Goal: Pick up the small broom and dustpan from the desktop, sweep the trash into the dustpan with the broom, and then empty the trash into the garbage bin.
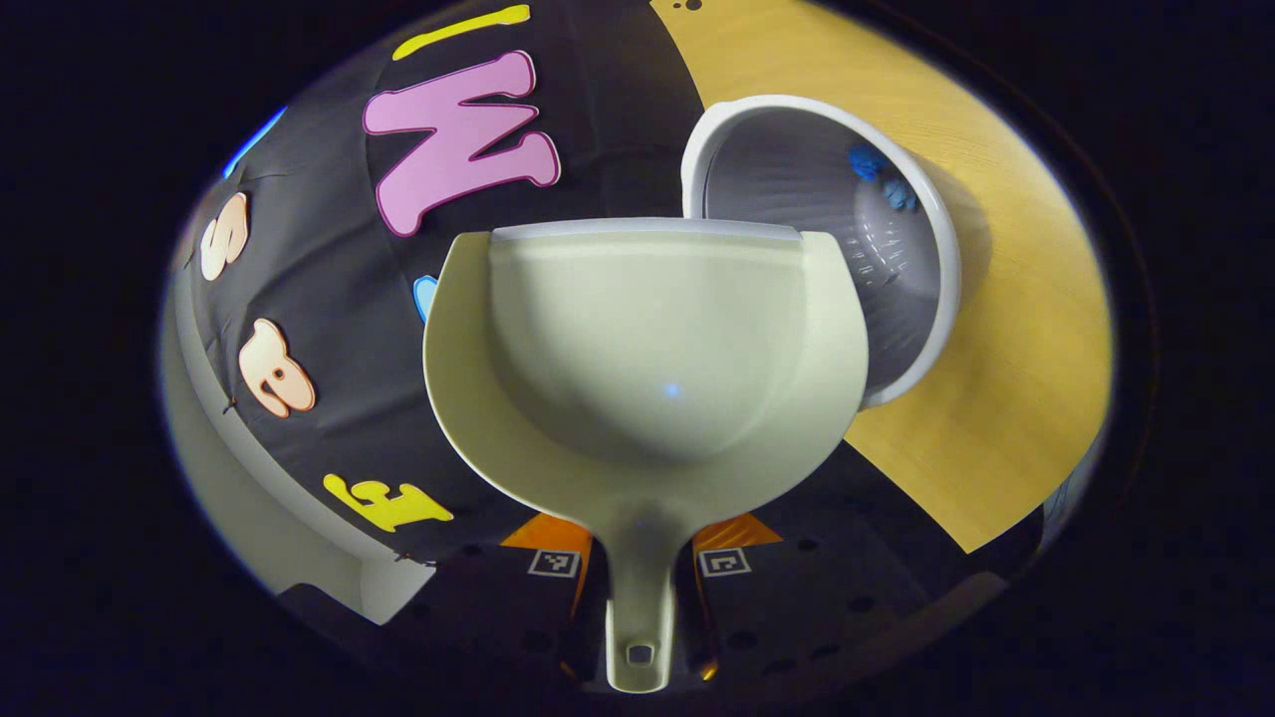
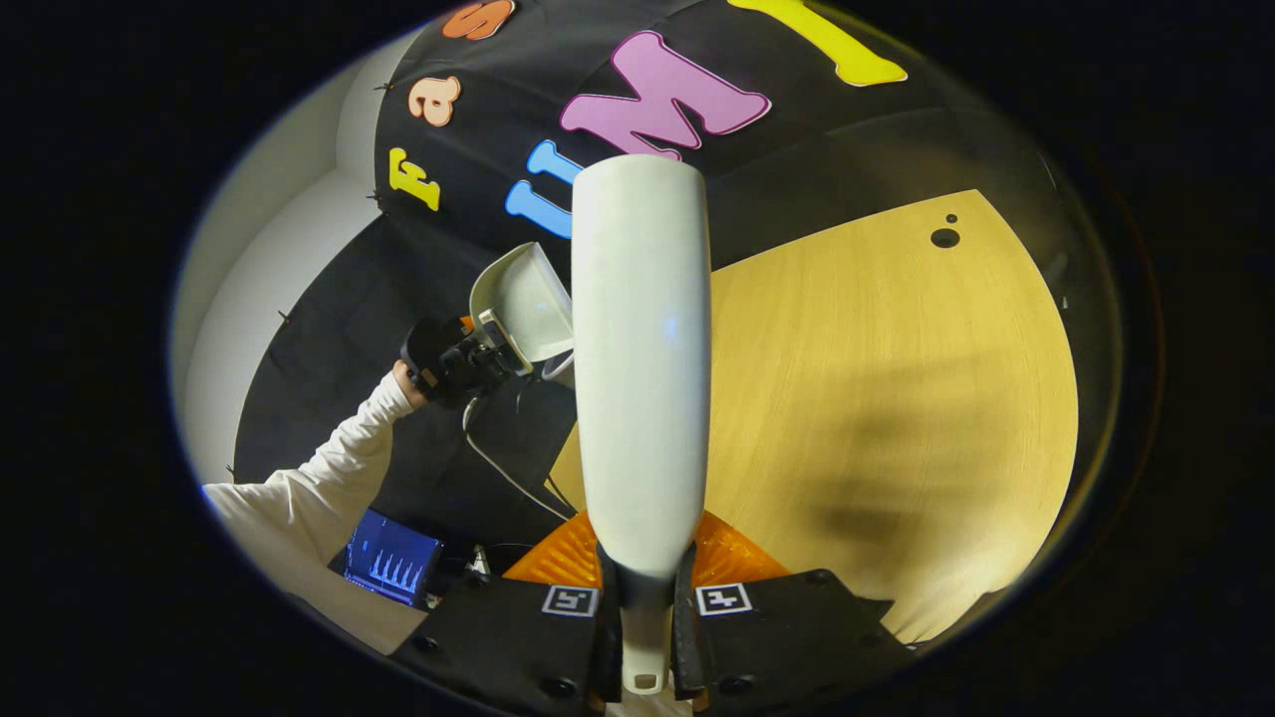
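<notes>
With both tools off the wooden counter (image 2: 896,398), left hand-held gripper (image 1: 637,597) is clamped on the dustpan (image 1: 647,349) handle, pan held at the near rim of the white garbage bin (image 1: 936,259), blue scraps inside. Right hand-held gripper (image 2: 645,617) pinches the broom (image 2: 642,358) handle, raised over the counter. Black cloth wall behind; white sleeve (image 2: 329,468) at left.

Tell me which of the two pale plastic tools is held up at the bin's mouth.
The dustpan, gripped by its handle in the left gripper, sits tipped at the rim of the garbage bin. The broom, in the right gripper, is over the wooden desktop.
</notes>
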The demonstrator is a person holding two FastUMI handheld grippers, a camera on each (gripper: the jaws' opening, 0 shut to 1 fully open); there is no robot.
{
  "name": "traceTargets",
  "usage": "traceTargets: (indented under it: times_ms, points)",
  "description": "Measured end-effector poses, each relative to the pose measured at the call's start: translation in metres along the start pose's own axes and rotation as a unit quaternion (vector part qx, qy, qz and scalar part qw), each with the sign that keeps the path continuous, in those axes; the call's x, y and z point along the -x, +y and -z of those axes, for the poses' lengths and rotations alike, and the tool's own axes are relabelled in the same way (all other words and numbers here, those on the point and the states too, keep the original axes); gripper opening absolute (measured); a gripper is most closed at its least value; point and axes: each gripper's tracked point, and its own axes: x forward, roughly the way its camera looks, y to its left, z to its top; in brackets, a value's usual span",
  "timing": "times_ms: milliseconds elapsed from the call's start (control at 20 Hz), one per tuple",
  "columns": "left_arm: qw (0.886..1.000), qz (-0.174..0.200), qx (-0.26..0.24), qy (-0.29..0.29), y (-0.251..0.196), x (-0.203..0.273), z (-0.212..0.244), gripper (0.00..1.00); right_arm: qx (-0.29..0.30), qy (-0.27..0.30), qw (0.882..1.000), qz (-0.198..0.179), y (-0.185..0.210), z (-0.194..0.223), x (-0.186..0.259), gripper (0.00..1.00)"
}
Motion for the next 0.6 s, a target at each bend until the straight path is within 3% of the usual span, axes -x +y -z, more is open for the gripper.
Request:
traceTargets:
  times_ms: [150, 200, 300, 450, 600]
  points:
    - [0.995, 0.021, 0.099, -0.022, -0.003, 0.006, -0.005, 0.26, 0.0, 0.005, 1.0, 0.008, -0.002, 0.002, 0.001, 0.21]
    - [0.988, 0.032, 0.148, -0.038, 0.001, 0.014, -0.01, 0.27, 0.0, 0.005, 1.0, 0.009, -0.002, 0.001, 0.0, 0.21]
    - [0.964, 0.055, 0.252, -0.068, 0.013, 0.029, -0.022, 0.27, -0.001, 0.003, 1.0, 0.011, -0.001, -0.004, -0.002, 0.21]
    - [0.911, 0.082, 0.387, -0.118, 0.038, 0.063, -0.046, 0.27, 0.011, -0.007, 0.999, 0.03, 0.0, -0.028, -0.008, 0.21]
    - [0.825, 0.168, 0.507, -0.182, 0.031, 0.115, -0.101, 0.29, 0.032, -0.041, 0.996, 0.072, 0.002, -0.071, -0.018, 0.21]
